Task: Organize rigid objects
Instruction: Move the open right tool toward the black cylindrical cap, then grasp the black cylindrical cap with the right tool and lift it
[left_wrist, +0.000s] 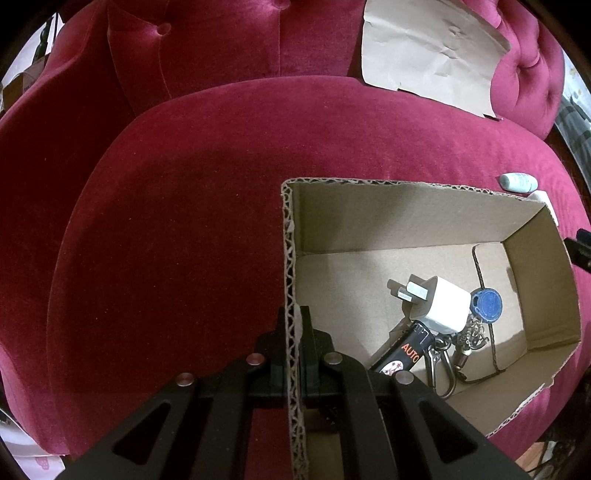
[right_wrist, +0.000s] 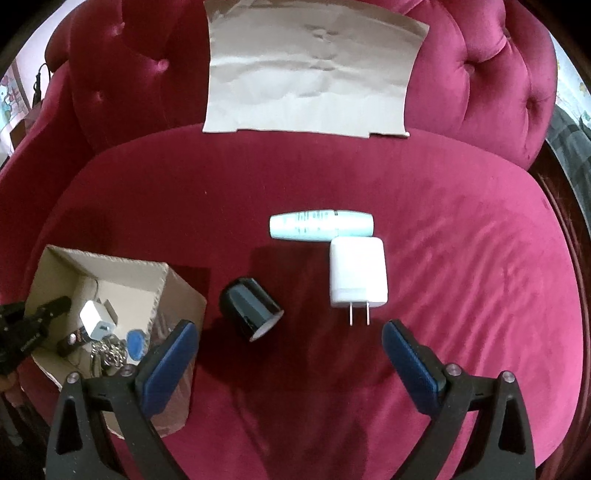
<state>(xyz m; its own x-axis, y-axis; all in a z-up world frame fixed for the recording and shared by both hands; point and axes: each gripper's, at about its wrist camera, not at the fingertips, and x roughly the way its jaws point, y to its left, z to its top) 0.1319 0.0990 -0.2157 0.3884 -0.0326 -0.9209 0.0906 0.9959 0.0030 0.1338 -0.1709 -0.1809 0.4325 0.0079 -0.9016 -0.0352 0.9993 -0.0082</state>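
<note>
A cardboard box sits on the red sofa seat; it also shows at the left of the right wrist view. Inside lie a small white charger, a black "AUTO" key fob, a blue tag and key rings. My left gripper is shut on the box's left wall. My right gripper is open and empty above the seat. In front of it lie a large white charger, a black cylinder on its side, and a pale green tube.
A sheet of brown paper leans on the tufted sofa back. The seat cushion extends to the right. The tube's end also shows beyond the box in the left wrist view.
</note>
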